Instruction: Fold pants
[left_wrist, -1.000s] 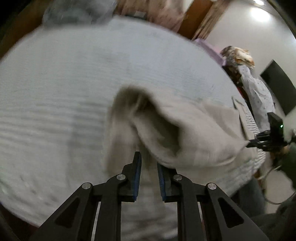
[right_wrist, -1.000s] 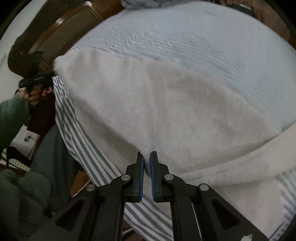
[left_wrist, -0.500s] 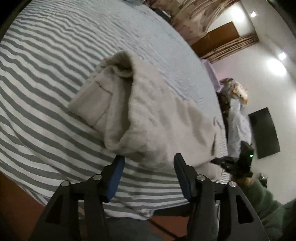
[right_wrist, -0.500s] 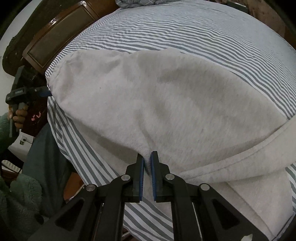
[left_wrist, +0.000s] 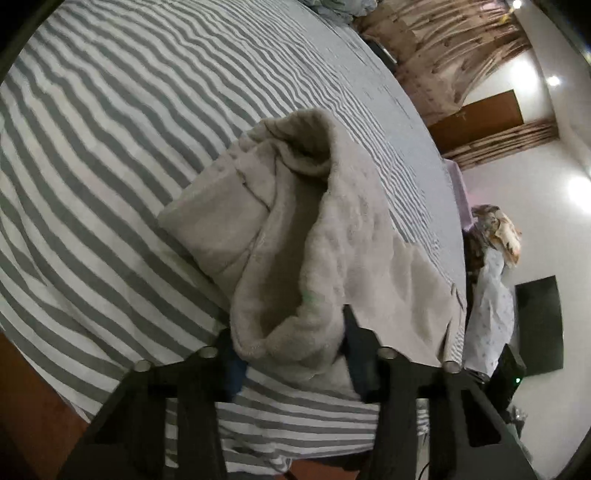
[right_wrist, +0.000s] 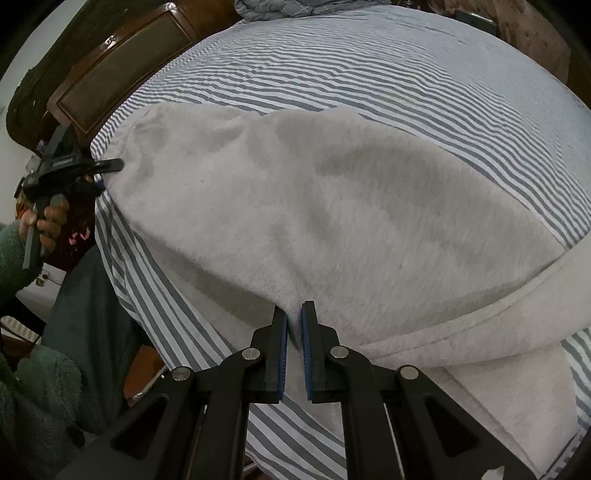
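Note:
Light grey fleece pants (right_wrist: 332, 206) lie folded across the striped bed (right_wrist: 406, 74). In the left wrist view their leg ends (left_wrist: 295, 229) bunch up with a cuff opening on top. My left gripper (left_wrist: 291, 354) is open, its jaws spread either side of the near fold of the cuff. My right gripper (right_wrist: 294, 325) is shut on a pinch of the pants' near edge by the waistband. The left gripper also shows in the right wrist view (right_wrist: 92, 166) at the pants' far left end.
The grey-and-white striped sheet (left_wrist: 110, 147) covers the bed. A dark wooden headboard (right_wrist: 110, 81) stands at the left in the right wrist view. A crumpled blanket (right_wrist: 295, 7) lies at the far side. Curtains (left_wrist: 443, 44) and a door (left_wrist: 480, 118) stand beyond the bed.
My left gripper opened, let the leg ends drop, and moved in around the near fold. The pants settled flat on the bed. My right gripper kept its grip.

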